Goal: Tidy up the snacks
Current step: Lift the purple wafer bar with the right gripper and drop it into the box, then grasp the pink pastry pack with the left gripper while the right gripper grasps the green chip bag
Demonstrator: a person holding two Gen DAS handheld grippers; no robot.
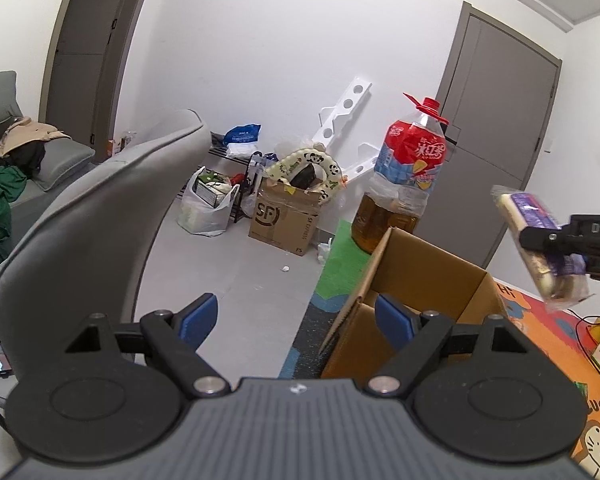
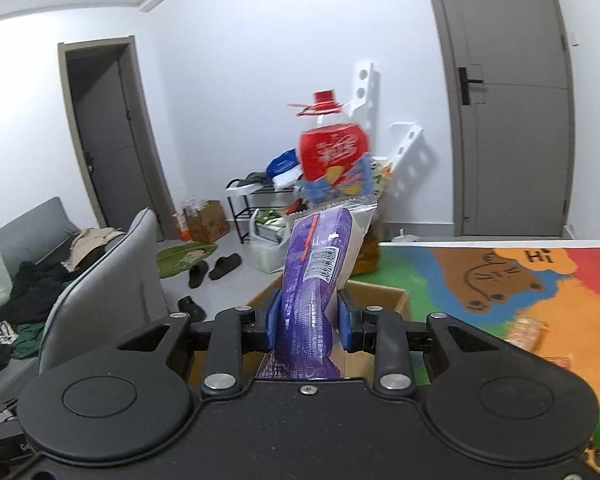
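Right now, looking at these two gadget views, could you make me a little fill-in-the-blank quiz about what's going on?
1. The right gripper is shut on a snack pack whose wrapper is mostly ____.
2. The left gripper holds ____ between its blue pads.
3. The open cardboard box stands on a colourful ____.
4. Behind the box stands a big oil bottle with a ____ cap.

Missing words: purple; nothing; mat; red

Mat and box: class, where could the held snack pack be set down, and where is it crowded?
The open box shows a bare inside. The mat is bare over the bear drawing, right of the box. Crowded: the mat's far corner by the oil bottle, and its near right part with small packets. The right gripper holds the pack.
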